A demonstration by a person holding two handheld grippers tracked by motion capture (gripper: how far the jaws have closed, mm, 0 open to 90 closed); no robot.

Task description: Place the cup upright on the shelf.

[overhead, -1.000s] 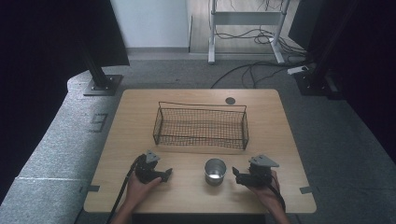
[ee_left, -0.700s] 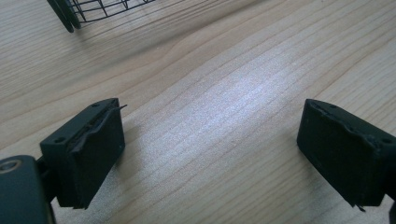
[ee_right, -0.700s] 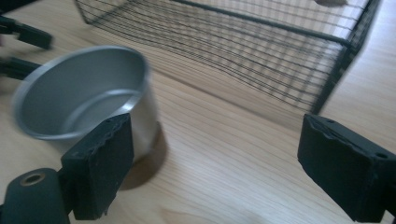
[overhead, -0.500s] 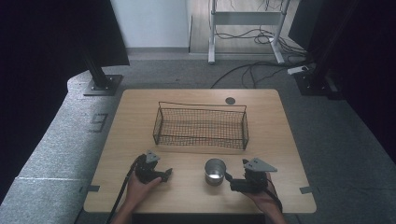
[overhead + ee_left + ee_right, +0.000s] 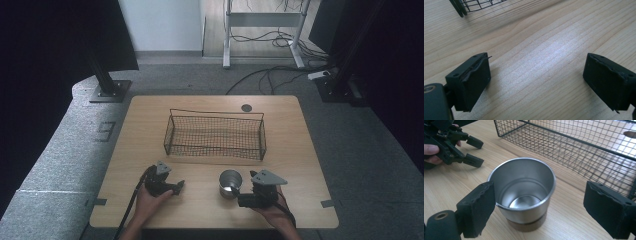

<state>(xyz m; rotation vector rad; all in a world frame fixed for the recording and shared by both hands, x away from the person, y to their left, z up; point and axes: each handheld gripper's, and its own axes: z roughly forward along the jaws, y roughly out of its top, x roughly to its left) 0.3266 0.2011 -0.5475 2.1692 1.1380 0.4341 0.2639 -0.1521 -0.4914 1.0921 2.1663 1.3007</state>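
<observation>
A steel cup (image 5: pixel 230 182) with a brown base stands upright on the wooden table (image 5: pixel 300 150), near the front edge. My right gripper (image 5: pixel 239 196) sits just right of it, with its jaws pointing at the cup. In the right gripper view the cup (image 5: pixel 524 192) stands between the jaws of the open right gripper (image 5: pixel 539 205). The left pad lies by the rim and the right pad is well clear. My left gripper (image 5: pixel 176 187) rests open to the cup's left. Bare wood shows between the pads of the left gripper (image 5: pixel 536 82).
A black wire basket (image 5: pixel 215 112) stands empty across the middle of the table, just beyond the cup, and the basket (image 5: pixel 586 152) is close ahead in the right gripper view. A small dark disc (image 5: pixel 246 107) lies behind it.
My right gripper has moved left, closer to the cup, so its jaws now flank it. The cup and the left gripper have stayed put.
</observation>
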